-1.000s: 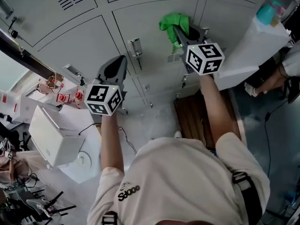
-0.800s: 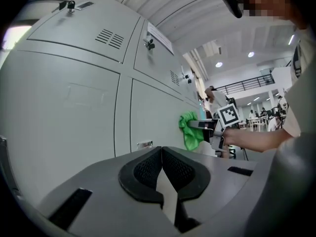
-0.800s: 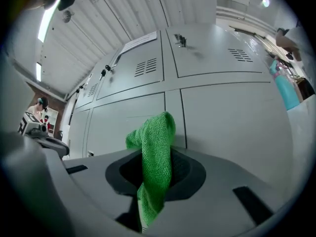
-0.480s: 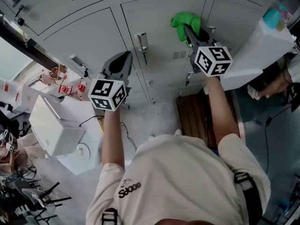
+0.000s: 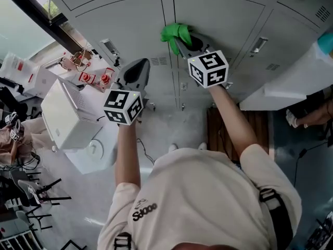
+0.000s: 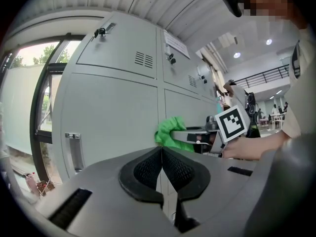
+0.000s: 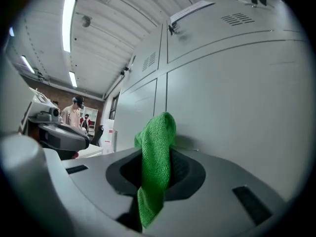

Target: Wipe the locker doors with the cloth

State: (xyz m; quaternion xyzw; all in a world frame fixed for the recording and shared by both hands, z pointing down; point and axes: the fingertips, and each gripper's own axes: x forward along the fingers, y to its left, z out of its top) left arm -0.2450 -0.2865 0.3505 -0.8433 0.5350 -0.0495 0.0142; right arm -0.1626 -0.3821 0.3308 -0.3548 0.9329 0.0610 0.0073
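Note:
Grey locker doors (image 5: 125, 25) fill the top of the head view. My right gripper (image 5: 181, 41) is shut on a green cloth (image 5: 176, 32) and presses it against the lockers at the seam between two doors. In the right gripper view the cloth (image 7: 157, 167) hangs bunched between the jaws, touching the door (image 7: 237, 98). My left gripper (image 5: 138, 67) is lower and to the left, shut and holding nothing. In the left gripper view its pads (image 6: 148, 169) meet, and the cloth (image 6: 169, 132) and right gripper (image 6: 190, 135) show beyond them.
A door handle (image 5: 110, 48) sits left of the cloth, another (image 5: 257, 45) to the right. A white box (image 5: 65, 121) and red parts (image 5: 96, 78) lie on the floor at left. A wooden board (image 5: 244, 132) and a white tabletop (image 5: 294, 79) are on the right.
The right gripper has carried the cloth along the door, away from the handle and up to the seam. The head view has swung. Both grippers stay shut.

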